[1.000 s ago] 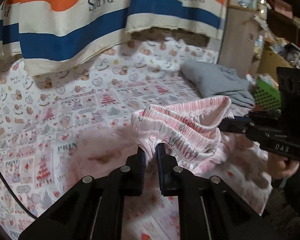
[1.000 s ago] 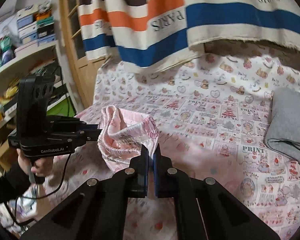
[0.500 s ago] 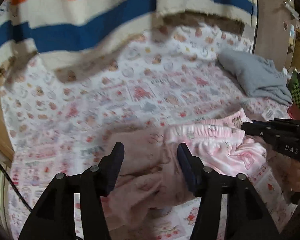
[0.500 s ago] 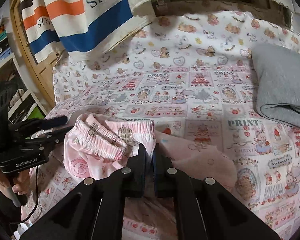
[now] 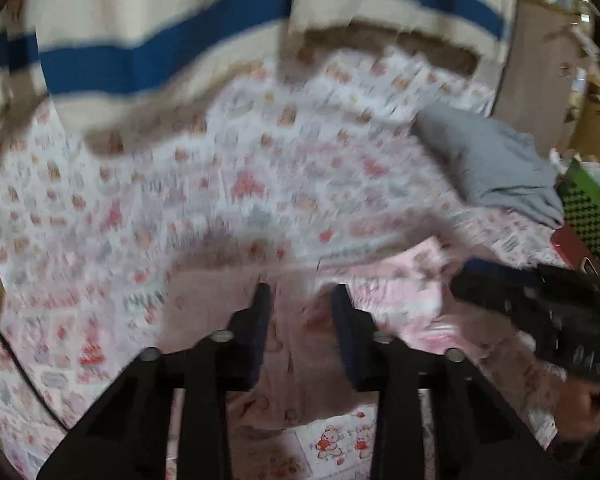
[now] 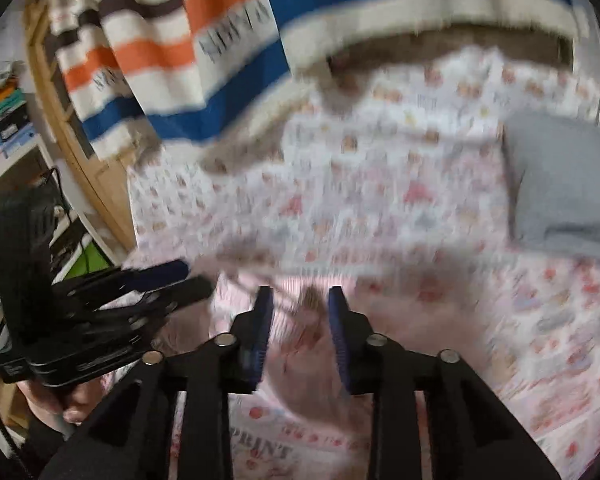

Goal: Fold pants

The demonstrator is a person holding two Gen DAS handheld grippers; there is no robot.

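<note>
**A:** Where do your pink pants [image 5: 284,344] lie at this moment?

**B:** They are spread on the bed, on the cartoon-print sheet [image 5: 220,184], near its front edge. Both views are blurred, so the folds are hard to read. A paler pink part with a gathered waistband [image 5: 384,292] sits toward your right side.

**A:** And your left hand-held gripper [image 5: 300,296]?

**B:** Its jaws stand apart and have just been closing. The pink fabric lies below the gap; the pads do not press on it.

**A:** Your right hand-held gripper [image 6: 300,300]?

**B:** Its jaws are apart too and have just been opening. Its blue pads [image 6: 262,320] stand clear of the cloth, with the pants under the gap between them. In the left wrist view you see it at the right edge, just above the waistband side, with your hand [image 5: 588,400] below it.

**A:** Anything else on the bed?

**B:** A folded grey garment [image 5: 496,164] lies at the far right, well apart from the pants. A striped cloth [image 6: 228,44] in orange, blue and cream hangs behind the bed.
</note>
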